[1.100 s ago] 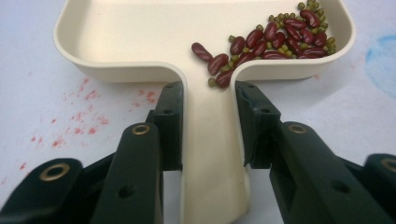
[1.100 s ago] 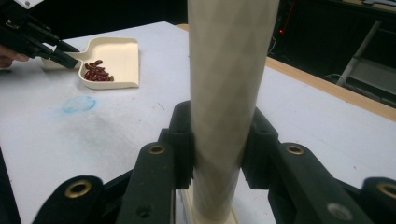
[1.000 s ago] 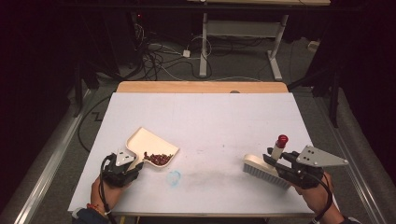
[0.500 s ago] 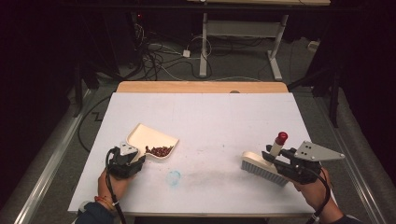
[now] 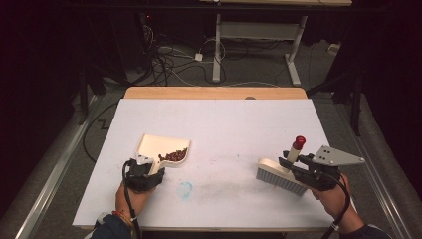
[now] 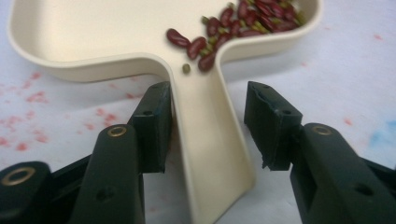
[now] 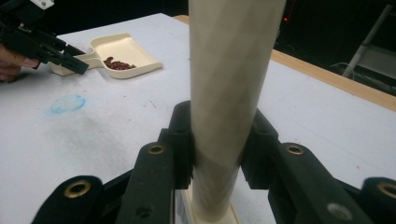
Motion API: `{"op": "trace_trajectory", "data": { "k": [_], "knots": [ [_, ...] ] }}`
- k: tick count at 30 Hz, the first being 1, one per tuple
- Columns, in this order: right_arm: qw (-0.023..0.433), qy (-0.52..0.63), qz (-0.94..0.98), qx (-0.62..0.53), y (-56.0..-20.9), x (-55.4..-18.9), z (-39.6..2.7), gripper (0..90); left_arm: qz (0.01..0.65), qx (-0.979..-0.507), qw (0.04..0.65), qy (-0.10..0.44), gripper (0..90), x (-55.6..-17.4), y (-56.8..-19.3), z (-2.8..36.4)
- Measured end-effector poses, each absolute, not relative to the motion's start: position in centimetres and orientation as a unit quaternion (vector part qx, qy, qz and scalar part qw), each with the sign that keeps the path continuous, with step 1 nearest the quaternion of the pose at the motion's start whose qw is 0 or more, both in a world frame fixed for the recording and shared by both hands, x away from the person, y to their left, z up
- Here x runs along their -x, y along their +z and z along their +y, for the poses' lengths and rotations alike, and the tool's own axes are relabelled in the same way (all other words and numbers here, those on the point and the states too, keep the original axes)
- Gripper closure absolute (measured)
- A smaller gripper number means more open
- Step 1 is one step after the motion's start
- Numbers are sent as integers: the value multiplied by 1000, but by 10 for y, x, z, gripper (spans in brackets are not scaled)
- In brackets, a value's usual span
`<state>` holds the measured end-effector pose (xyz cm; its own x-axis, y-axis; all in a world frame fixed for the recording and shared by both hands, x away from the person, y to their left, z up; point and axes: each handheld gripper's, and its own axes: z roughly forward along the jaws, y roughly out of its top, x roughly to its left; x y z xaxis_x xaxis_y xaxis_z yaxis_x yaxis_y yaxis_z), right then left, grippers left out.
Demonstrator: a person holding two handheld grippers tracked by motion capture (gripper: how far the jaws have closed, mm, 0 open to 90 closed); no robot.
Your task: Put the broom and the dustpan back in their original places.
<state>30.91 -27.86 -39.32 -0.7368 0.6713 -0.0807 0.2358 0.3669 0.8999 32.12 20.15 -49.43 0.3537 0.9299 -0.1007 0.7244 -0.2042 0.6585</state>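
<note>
A cream dustpan (image 5: 152, 145) lies flat on the white table at the left, with red beans (image 5: 174, 156) heaped in its right corner. Its handle (image 6: 210, 140) runs between the jaws of my left gripper (image 5: 149, 169), which have just been opening. The right jaw stands clear of the handle and the left jaw is close beside it. At the right, a cream brush (image 5: 278, 175) rests bristles-down, its red-tipped handle (image 5: 298, 144) upright. My right gripper (image 5: 293, 162) is shut on that handle (image 7: 231, 70).
A faint blue smear (image 5: 185, 189) marks the table between the two hands. A wooden strip (image 5: 214, 93) edges the far side of the table. Beyond it are cables and a desk frame on the floor. Red specks dot the surface around the dustpan.
The left hand has shifted a little to the right with the dustpan, and its jaws have parted from the handle. The right hand and brush have kept still.
</note>
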Motion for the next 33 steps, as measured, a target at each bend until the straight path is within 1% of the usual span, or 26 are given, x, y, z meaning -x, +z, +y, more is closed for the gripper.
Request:
{"op": "trace_trajectory", "data": {
  "k": [7,8,9,10,11,12,14,15,17,19,20,21,23,25,28,30,33],
  "knots": [
    [221,486,796,-286,-393,-315,-274,701,524,-768,331,161,498,-311,-488,205],
    [218,488,794,-288,-393,-316,-274,701,520,-768,332,170,496,-308,-484,206],
    [217,490,793,-289,-393,-317,-274,701,511,-769,336,184,472,-305,-479,208],
    [215,489,794,-291,-393,-318,-274,701,497,-768,354,192,425,-302,-473,211],
    [215,491,793,-289,-393,-318,-274,701,479,-767,377,199,407,-297,-467,214],
    [215,489,794,-289,-392,-318,-273,701,455,-768,397,213,407,-291,-460,219],
    [215,488,798,-280,-390,-315,-272,702,422,-770,417,234,374,-283,-453,224],
    [216,489,799,-277,-389,-313,-270,701,411,-772,419,243,374,-280,-451,226],
    [215,492,799,-271,-385,-309,-268,702,396,-779,411,258,352,-276,-450,230],
    [215,492,801,-264,-382,-307,-266,702,390,-786,403,261,358,-275,-454,233],
    [214,489,805,-259,-380,-305,-265,702,391,-786,396,270,321,-275,-456,233],
    [213,490,805,-256,-379,-305,-264,702,390,-789,385,278,250,-274,-460,233],
    [204,491,810,-248,-377,-304,-262,702,383,-797,385,265,275,-275,-464,235],
    [189,487,818,-241,-377,-306,-261,701,382,-798,386,261,252,-276,-467,235],
    [165,468,836,-234,-381,-317,-258,700,378,-800,385,261,233,-278,-468,232],
    [164,463,837,-241,-385,-327,-258,698,376,-803,384,257,200,-281,-469,230],
    [173,459,832,-260,-385,-349,-259,659,373,-807,378,259,198,-286,-471,225]
  ]
}}
